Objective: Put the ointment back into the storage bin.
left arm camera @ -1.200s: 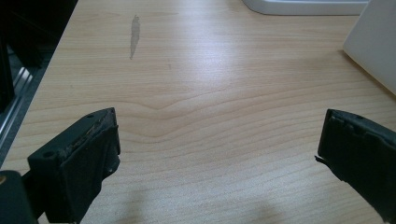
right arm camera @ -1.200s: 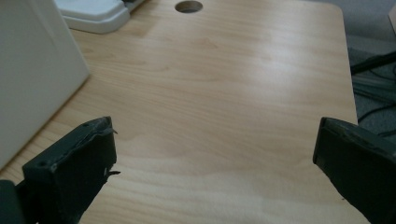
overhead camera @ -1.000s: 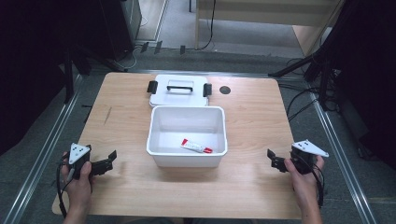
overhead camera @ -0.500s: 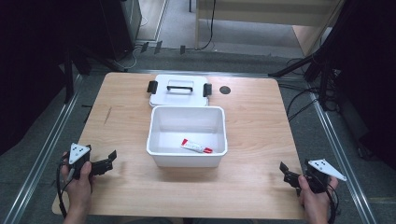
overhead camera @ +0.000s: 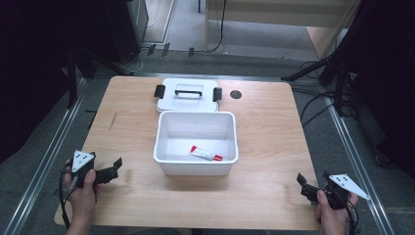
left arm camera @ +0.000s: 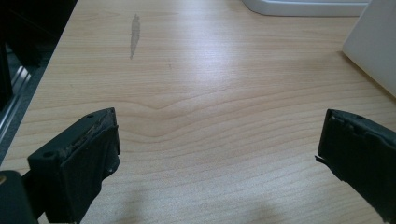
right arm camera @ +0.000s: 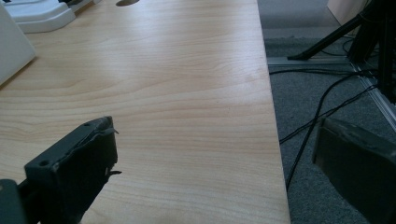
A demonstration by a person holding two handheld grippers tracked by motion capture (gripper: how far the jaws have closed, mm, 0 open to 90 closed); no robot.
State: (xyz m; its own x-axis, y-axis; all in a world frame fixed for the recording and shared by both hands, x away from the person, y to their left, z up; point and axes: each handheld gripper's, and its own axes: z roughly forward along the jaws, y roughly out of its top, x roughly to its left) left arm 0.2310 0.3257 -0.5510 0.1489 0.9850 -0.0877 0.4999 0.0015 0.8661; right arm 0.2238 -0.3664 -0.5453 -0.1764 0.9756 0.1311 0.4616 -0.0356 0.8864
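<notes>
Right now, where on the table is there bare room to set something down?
Bare wood runs left of the white bin, up to the left tool, and right of it toward the right tool. The near strip below the bin is free too. The middle back is crowded: the lid sits right behind the bin, which holds a tube.

Bin sits at the centre of the desk, and a tube lies inside it on the floor, toward the 5 o'clock corner. Directly behind the bin at 12 o'clock lies the lid, touching or just about touching its far rim. At 1 o'clock from the bin, beside the lid, there's a round hole in the desk. Left tool sits at 8 o'clock near the desk's near-left corner; right tool at 4 o'clock by the near-right corner, both well apart from the bin.
</notes>
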